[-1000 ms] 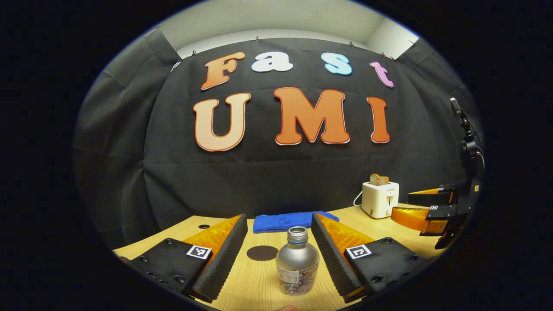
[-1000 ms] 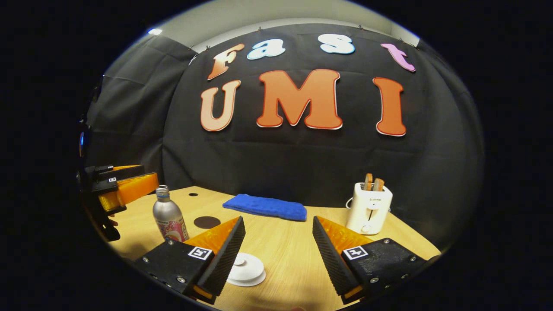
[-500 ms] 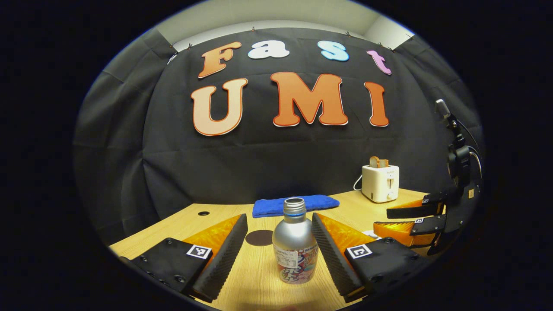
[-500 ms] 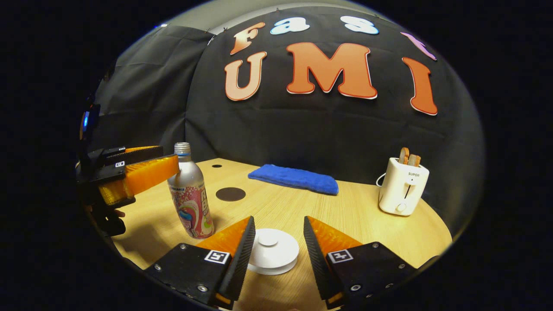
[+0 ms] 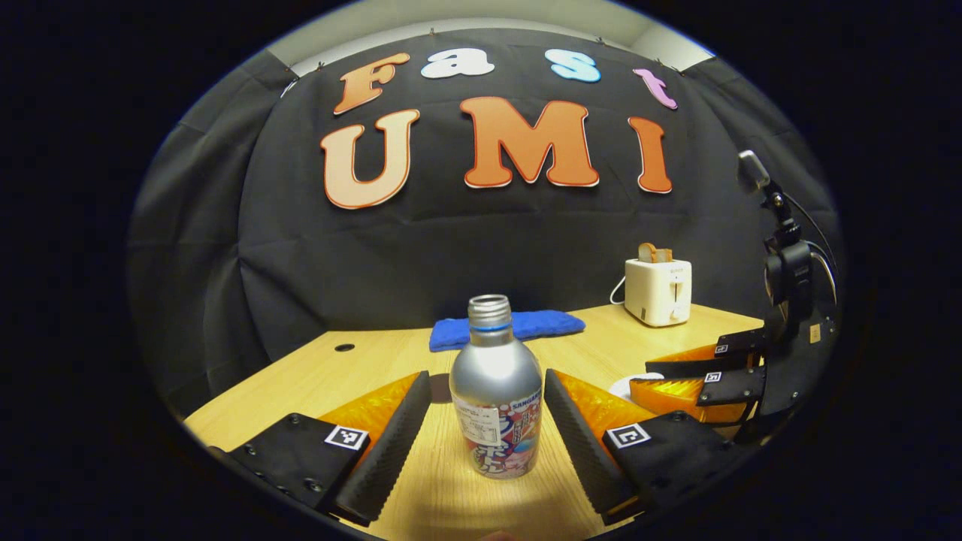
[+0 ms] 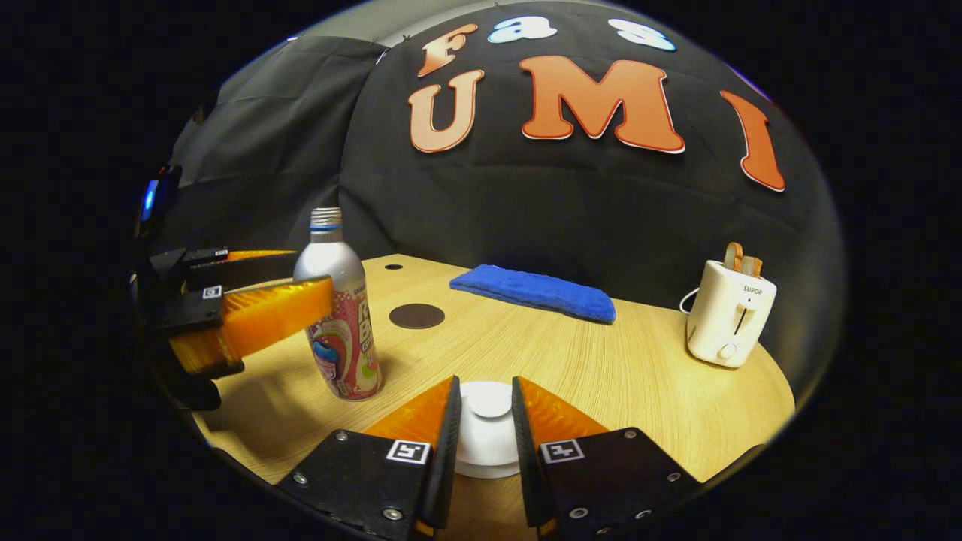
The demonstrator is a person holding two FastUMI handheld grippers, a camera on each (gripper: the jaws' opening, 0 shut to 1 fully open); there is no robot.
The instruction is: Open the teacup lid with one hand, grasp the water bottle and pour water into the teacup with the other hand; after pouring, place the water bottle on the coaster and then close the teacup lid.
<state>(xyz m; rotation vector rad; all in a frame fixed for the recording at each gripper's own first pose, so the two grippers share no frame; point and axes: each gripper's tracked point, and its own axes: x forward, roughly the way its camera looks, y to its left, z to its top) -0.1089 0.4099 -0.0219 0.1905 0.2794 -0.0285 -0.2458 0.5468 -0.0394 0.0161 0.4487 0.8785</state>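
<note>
A silver water bottle (image 5: 494,391) with a colourful label and no cap stands upright on the wooden table (image 5: 361,368). My left gripper (image 5: 487,379) is open, one finger on each side of the bottle with gaps showing. From the right gripper view it (image 6: 314,272) straddles the bottle (image 6: 338,300). The white teacup lid (image 6: 487,432) lies low between the fingers of my right gripper (image 6: 485,383), which have drawn in close around its knob; whether they touch it is unclear. The dark round coaster (image 6: 416,315) lies beyond the bottle. In the left gripper view the right gripper (image 5: 640,378) is at the right.
A folded blue towel (image 6: 533,291) lies at the back of the table near the black cloth wall. A white toaster (image 6: 730,312) holding toast stands at the back right. A small cable hole (image 6: 392,267) sits at the far left of the table.
My left gripper moved forward and down until the bottle stood between its fingers. My right gripper came down over the lid and its fingers narrowed around the knob.
</note>
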